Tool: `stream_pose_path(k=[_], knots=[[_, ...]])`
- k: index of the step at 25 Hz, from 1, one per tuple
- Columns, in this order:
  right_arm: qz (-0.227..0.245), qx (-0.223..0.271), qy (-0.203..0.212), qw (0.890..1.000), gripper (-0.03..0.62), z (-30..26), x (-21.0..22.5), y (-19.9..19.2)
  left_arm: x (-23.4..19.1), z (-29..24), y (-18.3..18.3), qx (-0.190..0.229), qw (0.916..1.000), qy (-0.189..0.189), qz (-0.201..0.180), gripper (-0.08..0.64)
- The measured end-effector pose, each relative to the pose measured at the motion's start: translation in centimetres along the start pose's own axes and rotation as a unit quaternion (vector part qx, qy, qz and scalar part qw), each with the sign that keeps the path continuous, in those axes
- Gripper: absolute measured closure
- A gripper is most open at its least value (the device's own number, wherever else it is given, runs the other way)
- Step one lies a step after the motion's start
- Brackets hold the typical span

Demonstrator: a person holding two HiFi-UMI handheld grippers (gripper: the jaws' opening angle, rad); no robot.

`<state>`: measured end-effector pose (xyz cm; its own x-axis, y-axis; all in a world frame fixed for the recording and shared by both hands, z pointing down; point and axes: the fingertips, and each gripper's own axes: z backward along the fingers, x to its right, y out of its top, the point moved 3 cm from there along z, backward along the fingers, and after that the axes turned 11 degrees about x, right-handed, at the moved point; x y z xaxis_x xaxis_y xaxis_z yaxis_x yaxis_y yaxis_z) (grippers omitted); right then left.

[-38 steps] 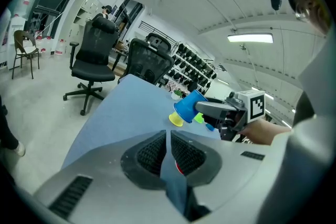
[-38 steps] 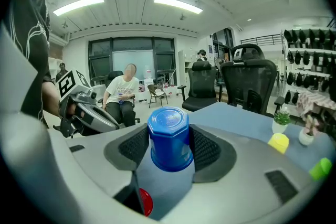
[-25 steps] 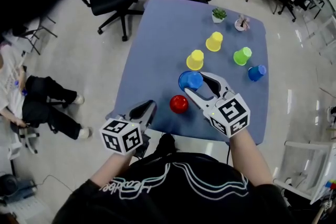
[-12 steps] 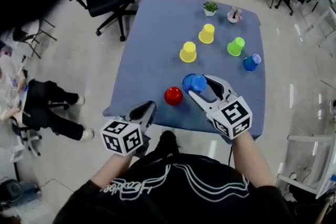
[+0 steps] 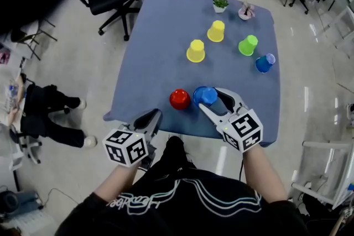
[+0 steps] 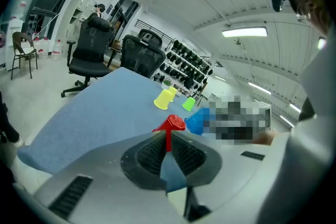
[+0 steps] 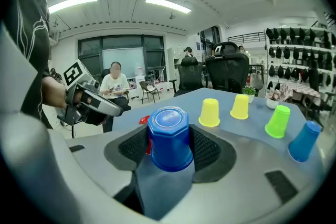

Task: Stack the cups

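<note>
R claw grips blue cup; L claw closed, empty. Risk: off-centre lowering tips red cup.

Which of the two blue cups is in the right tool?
The near blue cup, beside the red cup, gripped by the right tool; the other blue cup stands free by the green cup.

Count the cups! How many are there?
6: red cup near the front edge, blue cup in the right tool beside it, yellow cup and farther yellow cup mid-table, green cup and another blue cup at right. None looks hidden.
</note>
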<state>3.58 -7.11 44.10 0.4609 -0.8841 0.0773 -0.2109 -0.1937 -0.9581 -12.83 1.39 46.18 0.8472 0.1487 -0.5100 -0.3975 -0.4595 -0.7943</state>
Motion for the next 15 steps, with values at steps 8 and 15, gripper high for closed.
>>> stream_pose_path(k=[8, 15], knots=[[-0.003, -0.023, 0.002, 1.0, 0.336, -0.9, -0.4, -3.8, -1.7, -1.0, -1.2, 0.004, 0.9999, 0.009, 0.005, 0.512], [0.007, -0.036, -0.004, 0.999, 0.336, -1.7, -0.2, -5.5, -2.9, -1.8, -2.2, 0.003, 0.9998, 0.01, 0.018, 0.512]])
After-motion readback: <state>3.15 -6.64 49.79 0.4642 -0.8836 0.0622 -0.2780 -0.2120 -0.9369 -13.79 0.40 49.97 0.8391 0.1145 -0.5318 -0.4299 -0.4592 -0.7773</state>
